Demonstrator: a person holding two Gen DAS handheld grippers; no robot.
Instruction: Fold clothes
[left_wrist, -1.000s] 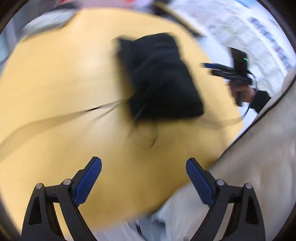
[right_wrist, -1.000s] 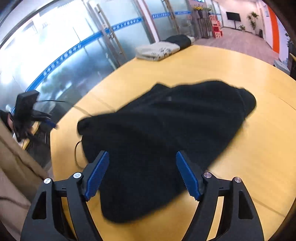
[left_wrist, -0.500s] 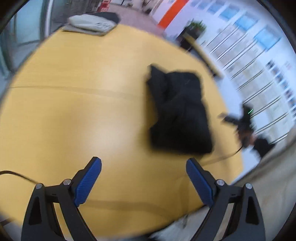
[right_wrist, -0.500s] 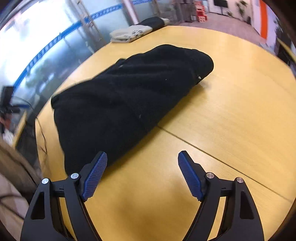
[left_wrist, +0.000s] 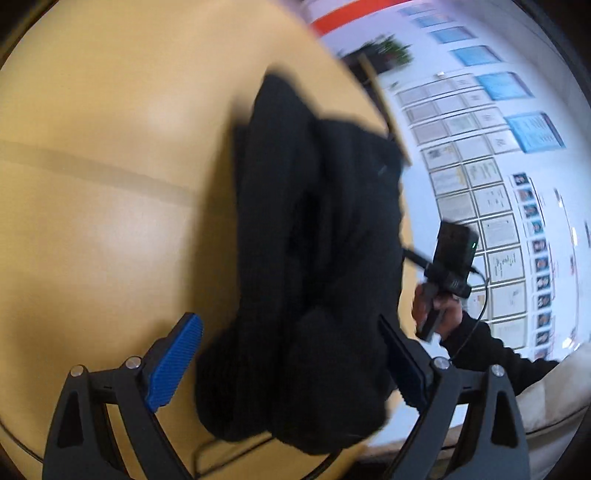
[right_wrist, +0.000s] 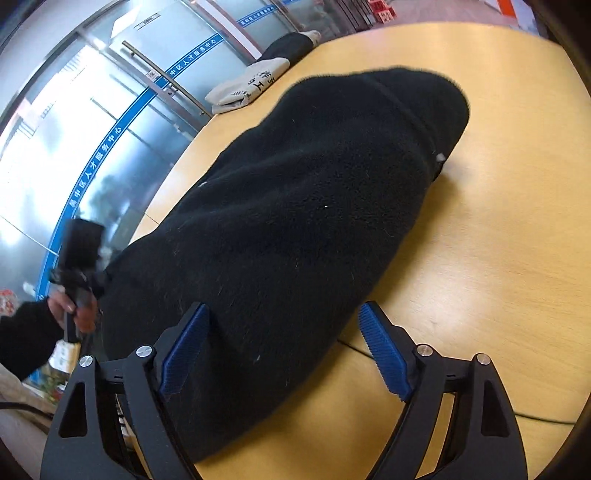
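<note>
- Your left gripper (left_wrist: 291, 363): jaws wide apart, nothing pinched; the near end of the black fleece garment (left_wrist: 314, 258) bulges up between the blue pads (left_wrist: 173, 363).
- Your right gripper (right_wrist: 286, 349): jaws also spread, gripping nothing; the left pad sits at the fleece edge, the right pad over bare table.
- The garment (right_wrist: 295, 221) lies as a long bundled roll on the yellow wooden table (right_wrist: 498, 240), its near end close to the table edge by you.
- Step, as I judge it: folded bundle looks mostly done and you're lining both tools up at opposite sides for a final fold or tidy. Next move calls for closing on a fabric edge rather than the thick middle; fleece is bulky, so a shallow pinch may slip.
- Further out: a folded light garment with a dark one (right_wrist: 251, 86) at the far table edge; a thin cable (left_wrist: 236, 448) under the near end.
- Versus half a second ago: the left tool was well apart from the garment, now it straddles the end; the right tool has moved closer, with fleece filling more of the gap.
</note>
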